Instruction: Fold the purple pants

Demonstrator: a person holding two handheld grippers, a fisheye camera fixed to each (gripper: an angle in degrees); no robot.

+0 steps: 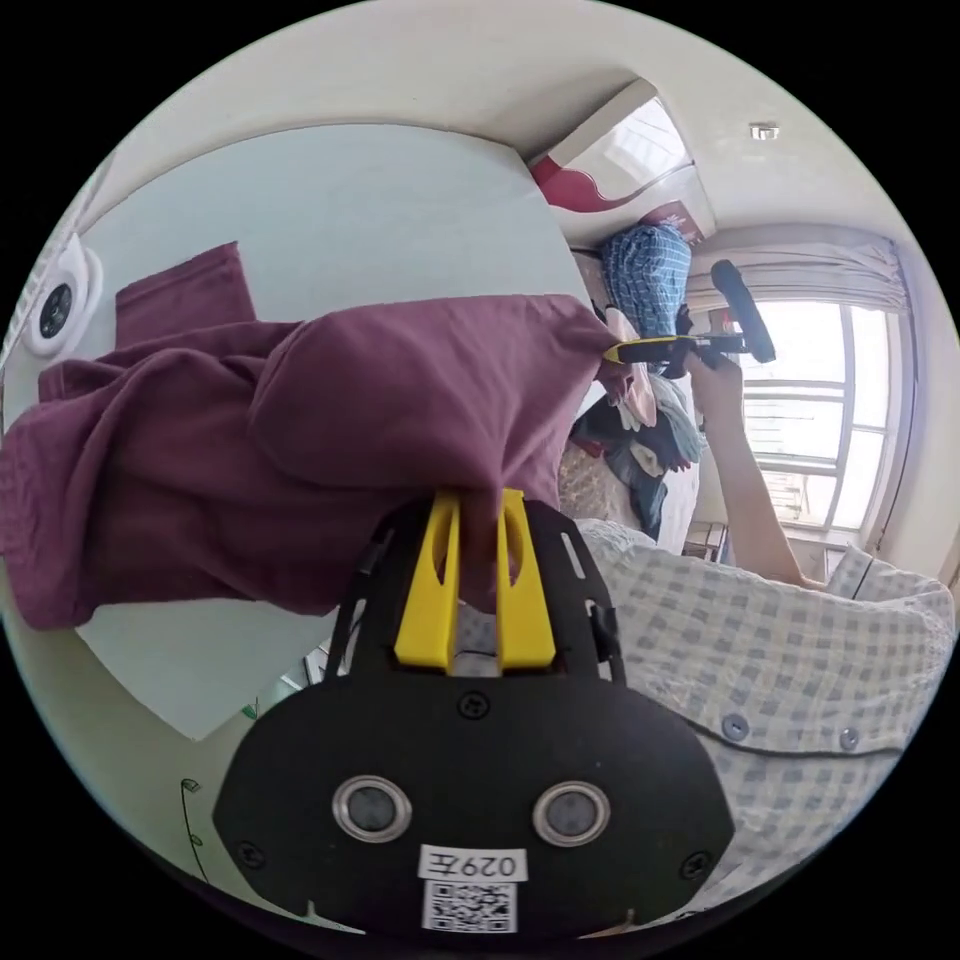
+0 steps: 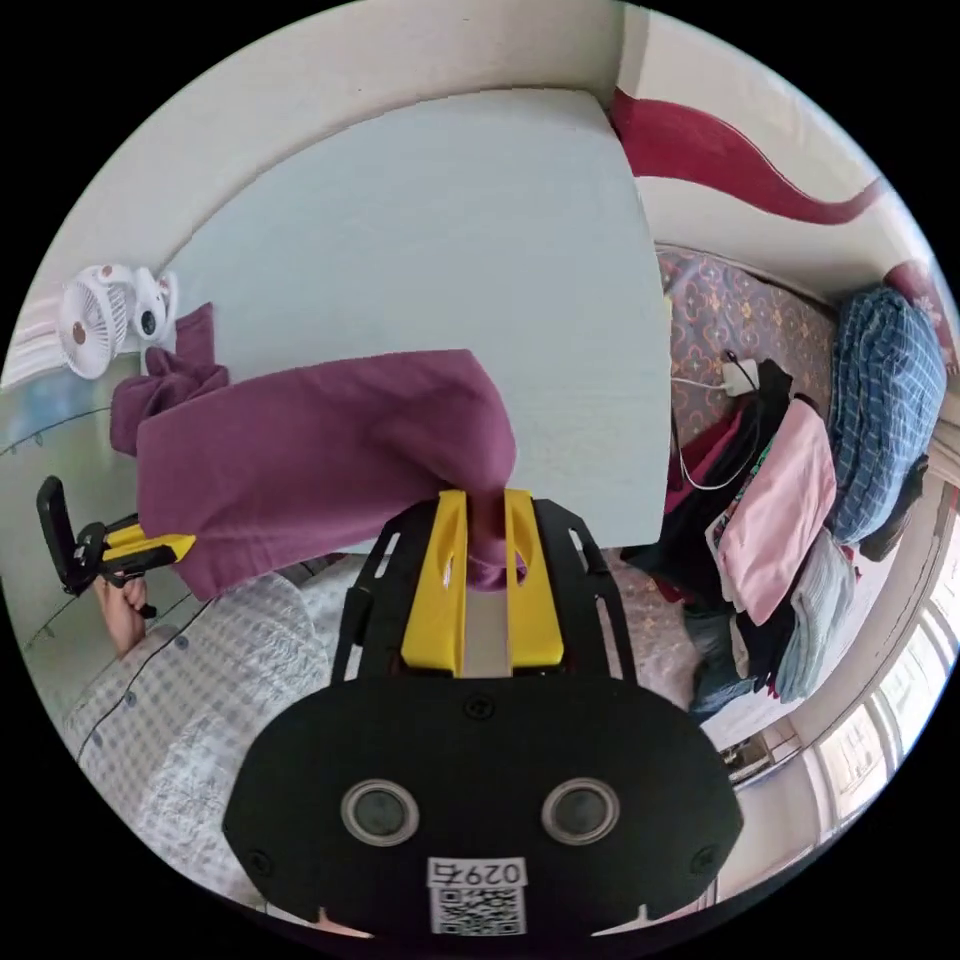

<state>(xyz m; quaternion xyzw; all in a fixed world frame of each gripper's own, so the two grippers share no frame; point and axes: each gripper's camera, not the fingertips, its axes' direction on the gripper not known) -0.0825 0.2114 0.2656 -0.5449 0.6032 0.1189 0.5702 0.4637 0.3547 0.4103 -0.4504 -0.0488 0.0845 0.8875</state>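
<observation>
Purple pants [image 1: 300,440] pinched by L gripper [image 1: 478,500] & R gripper [image 2: 487,500], both clenched; edge kept taut between tips, lowered evenly to table [image 2: 450,220]

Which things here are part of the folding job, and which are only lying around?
Part of the job:
pants
left gripper
right gripper
table

Lying around:
fan
clothes pile
charger

Pants [image 2: 320,450] hang over the bench [image 2: 450,230], fan [image 2: 95,315] at bench's far corner, clothes pile [image 2: 790,520] on bed beside bench.
</observation>
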